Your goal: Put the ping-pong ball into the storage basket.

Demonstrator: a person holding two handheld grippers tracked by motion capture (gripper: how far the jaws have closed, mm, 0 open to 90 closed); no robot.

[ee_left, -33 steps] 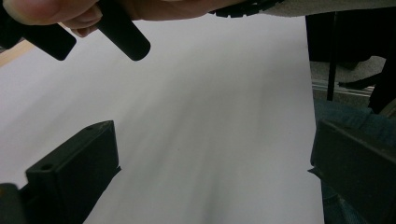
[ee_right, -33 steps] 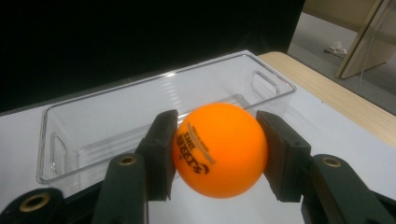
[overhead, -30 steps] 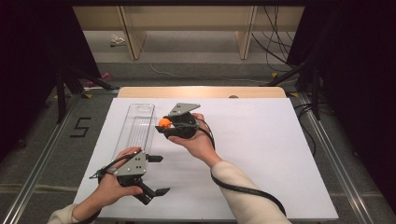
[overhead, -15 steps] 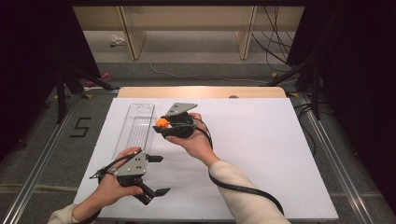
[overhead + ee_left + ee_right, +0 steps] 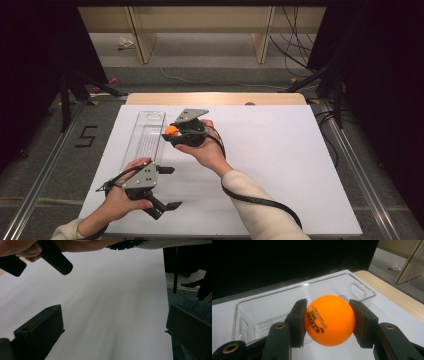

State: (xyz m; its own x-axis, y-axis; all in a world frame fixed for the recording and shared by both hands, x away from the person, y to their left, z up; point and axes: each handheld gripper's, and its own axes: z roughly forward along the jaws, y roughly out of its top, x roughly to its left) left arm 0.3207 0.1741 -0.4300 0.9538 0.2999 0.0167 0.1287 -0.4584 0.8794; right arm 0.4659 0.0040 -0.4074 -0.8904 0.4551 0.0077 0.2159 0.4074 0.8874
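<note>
- Between the pads of the right tool [image 5: 328, 322] sits an orange ball [image 5: 329, 320], clamped at its widest part from both sides, so it looks unlikely to roll or slip out.
- Seen from the high view, that right tool [image 5: 176, 132] holds the ball [image 5: 171, 130] just beside the long edge of a clear plastic tray [image 5: 145, 137], its jaws turned toward the tray; I judge the ball is meant to go in there.
- Lying lengthwise on the white table [image 5: 280, 165], the tray [image 5: 294, 293] is empty, its open top facing up, which suits a drop from above.
- Nearer the person, the left tool [image 5: 167, 187] rests low over the table by the tray's near end, jaws spread wide with nothing between them [image 5: 112, 337]; it seems parked out of the way, perhaps ready to steady the tray.
- Next, the right tool likely needs a short carry over the tray wall before letting go, since a light ball may bounce off the rim.
</note>
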